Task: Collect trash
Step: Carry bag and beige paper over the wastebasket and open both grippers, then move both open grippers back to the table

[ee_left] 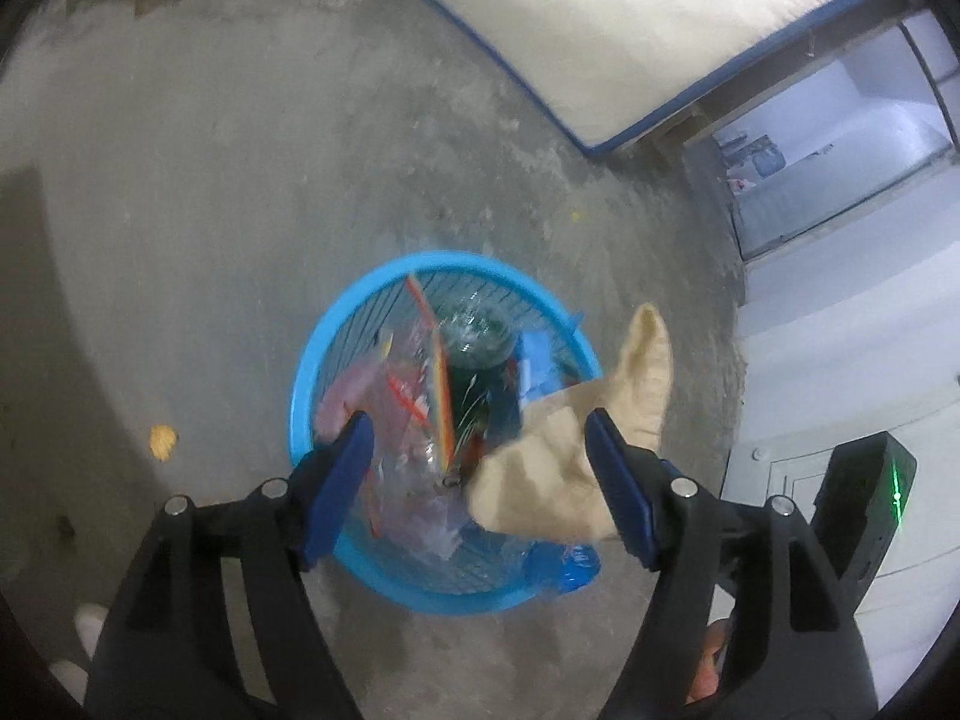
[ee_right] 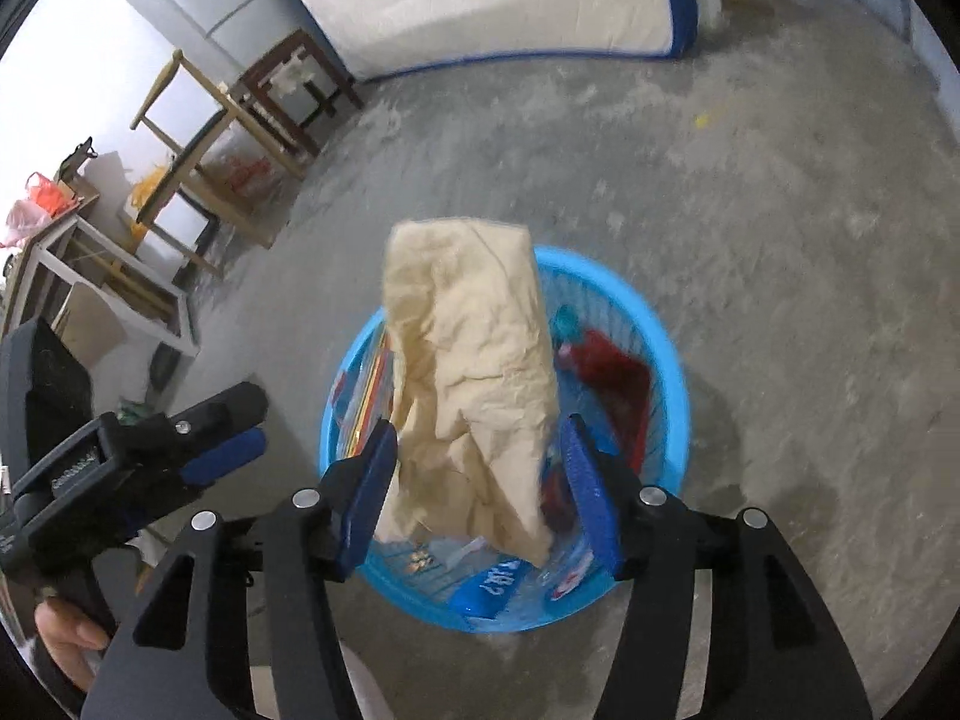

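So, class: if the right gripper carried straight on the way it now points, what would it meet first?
Most likely the crumpled beige paper bag between its open fingers, above the blue basket; depth is unclear.

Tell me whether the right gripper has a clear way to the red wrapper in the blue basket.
Probably not straight on. The right gripper stands open over the blue basket, but the crumpled tan paper bag sits between its fingers. The red wrapper lies further right, beyond the bag.
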Demonstrator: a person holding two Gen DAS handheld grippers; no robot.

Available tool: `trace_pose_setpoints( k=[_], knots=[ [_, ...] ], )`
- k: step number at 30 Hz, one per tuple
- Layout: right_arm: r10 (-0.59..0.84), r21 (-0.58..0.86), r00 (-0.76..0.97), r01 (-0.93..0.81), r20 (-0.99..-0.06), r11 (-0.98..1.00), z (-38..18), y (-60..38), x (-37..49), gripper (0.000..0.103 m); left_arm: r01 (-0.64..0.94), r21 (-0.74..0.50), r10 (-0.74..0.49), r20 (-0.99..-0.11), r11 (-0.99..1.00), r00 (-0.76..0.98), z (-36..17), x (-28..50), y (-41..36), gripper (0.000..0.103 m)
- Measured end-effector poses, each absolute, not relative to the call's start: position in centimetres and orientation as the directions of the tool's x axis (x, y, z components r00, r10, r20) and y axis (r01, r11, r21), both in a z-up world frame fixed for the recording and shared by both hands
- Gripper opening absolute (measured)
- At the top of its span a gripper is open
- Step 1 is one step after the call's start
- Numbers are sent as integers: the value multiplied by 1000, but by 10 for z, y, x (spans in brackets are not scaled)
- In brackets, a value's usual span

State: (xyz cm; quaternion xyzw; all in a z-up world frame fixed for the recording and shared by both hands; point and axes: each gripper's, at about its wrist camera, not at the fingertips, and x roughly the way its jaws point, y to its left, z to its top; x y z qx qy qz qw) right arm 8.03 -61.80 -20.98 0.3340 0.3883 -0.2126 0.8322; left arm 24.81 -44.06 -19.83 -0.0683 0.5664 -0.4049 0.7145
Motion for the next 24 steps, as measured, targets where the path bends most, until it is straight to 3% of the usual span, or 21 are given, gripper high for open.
trace_pose_setpoints(
  k=[3, 4, 8, 10, 14, 24],
  knots=[
    [-149, 393, 643, 617, -752, 682, -193, -617, 67, 56, 546, -533, -667, -742, 646, 64, -175, 239, -441, 74],
    [-165, 396, 659, 612, -734, 684, -188, -617, 63, 51, 560, -525, -671, -737, 640, 76, -166, 235, -440, 74],
    [-142, 413, 673, 591, -726, 693, -184, -613, 64, 18, 577, -538, -705, -702, 614, 96, -139, 225, -433, 74],
    [-123, 434, 684, 580, -719, 689, -184, -610, 64, 12, 586, -549, -724, -683, 596, 97, -125, 219, -426, 74],
    [-112, 457, 703, 566, -702, 686, -181, -606, 68, 12, 629, -540, -753, -648, 559, 113, -85, 201, -409, 74],
    [2, 562, 720, 540, -694, 626, -190, -603, 89, 8, 769, -379, -778, -584, 515, 233, 15, 151, -323, 83]
  ],
)
